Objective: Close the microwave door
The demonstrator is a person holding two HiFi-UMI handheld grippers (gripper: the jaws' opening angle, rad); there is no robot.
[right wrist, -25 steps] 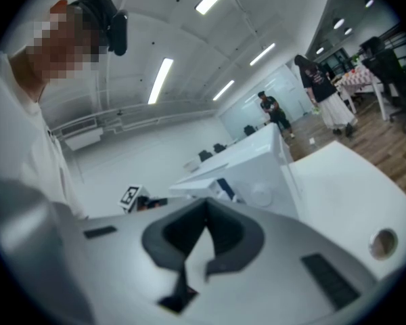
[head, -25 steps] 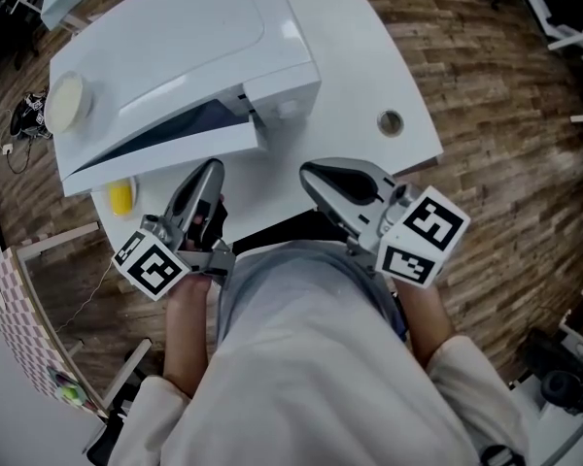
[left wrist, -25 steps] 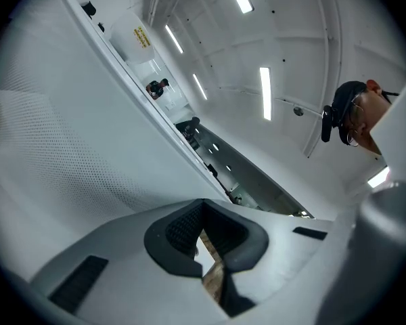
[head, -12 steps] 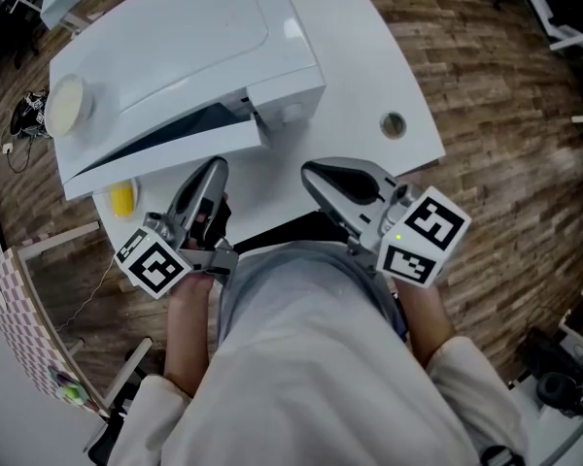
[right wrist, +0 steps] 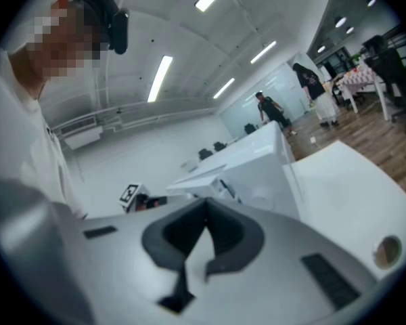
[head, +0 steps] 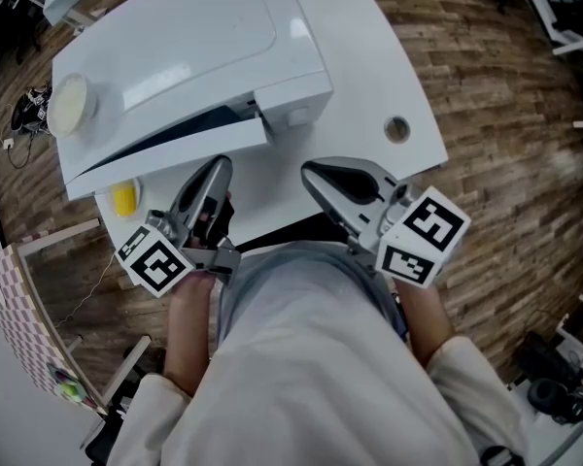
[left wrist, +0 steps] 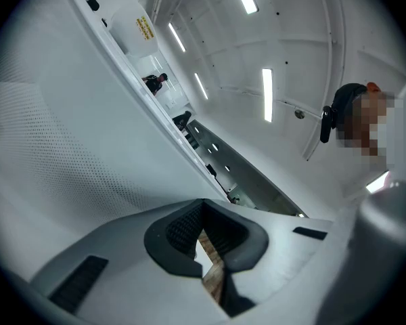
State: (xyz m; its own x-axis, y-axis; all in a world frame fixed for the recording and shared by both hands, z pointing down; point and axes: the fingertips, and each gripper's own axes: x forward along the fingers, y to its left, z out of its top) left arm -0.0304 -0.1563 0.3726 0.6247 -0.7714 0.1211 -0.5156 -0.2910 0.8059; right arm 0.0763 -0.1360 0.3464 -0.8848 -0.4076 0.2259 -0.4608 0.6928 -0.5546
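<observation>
Left gripper (head: 220, 166) edged a touch nearer the microwave door (head: 165, 151), and the door stayed ajar.
Both tongs were clenched on nothing, with the right gripper (head: 311, 173) hanging near the left, just short of the microwave (head: 194, 37). By my read the push had yet to land, since a dark gap showed along the door's upper edge. A white table (head: 360, 37) with a cable hole (head: 396, 128) lay underneath, and wood floor (head: 505, 115) ran all round.

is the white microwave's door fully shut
No, the white microwave door stands ajar, with a dark wedge-shaped gap between it and the microwave body.
</observation>
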